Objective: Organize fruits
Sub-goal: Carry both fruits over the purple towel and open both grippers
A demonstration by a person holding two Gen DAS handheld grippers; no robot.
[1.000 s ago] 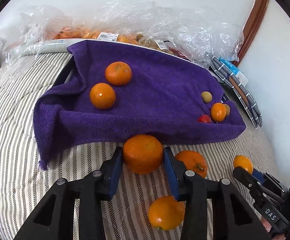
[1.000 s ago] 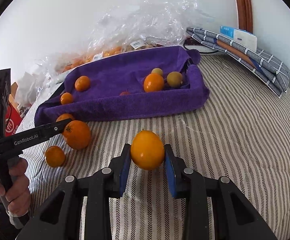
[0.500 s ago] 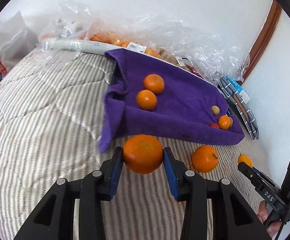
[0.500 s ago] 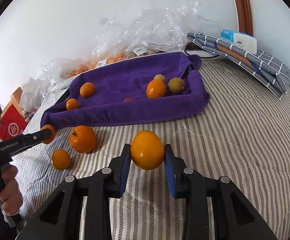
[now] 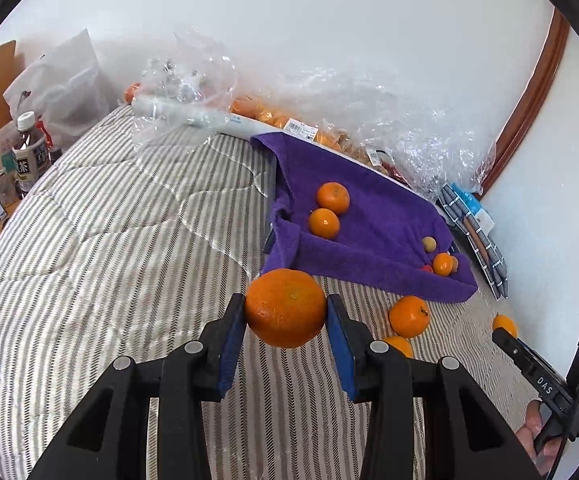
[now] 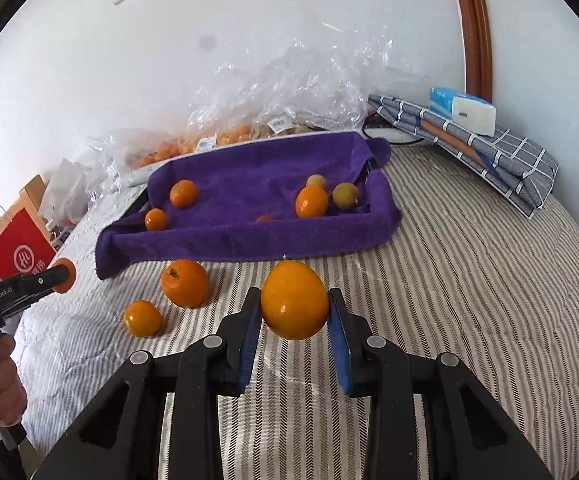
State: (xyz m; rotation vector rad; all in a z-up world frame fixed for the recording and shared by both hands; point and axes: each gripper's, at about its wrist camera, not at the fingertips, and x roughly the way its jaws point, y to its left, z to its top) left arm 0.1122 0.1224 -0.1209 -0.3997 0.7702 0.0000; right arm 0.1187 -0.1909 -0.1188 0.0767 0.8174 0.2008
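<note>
My left gripper is shut on a large orange and holds it above the striped bed, left of the purple towel-lined tray. My right gripper is shut on a yellow-orange fruit, in front of the tray. The tray holds two oranges at its left end and several small fruits at its right end. Two loose oranges lie on the bed before the tray. The left gripper also shows at the left edge of the right wrist view.
Clear plastic bags of fruit lie behind the tray against the wall. A folded checked cloth with a tissue pack sits at the right. Bottles and a red bag stand past the bed's left edge.
My left gripper has pulled back and swung left with its orange, so the tray looks farther and more to the right. The right gripper has drawn back slightly with its fruit.
</note>
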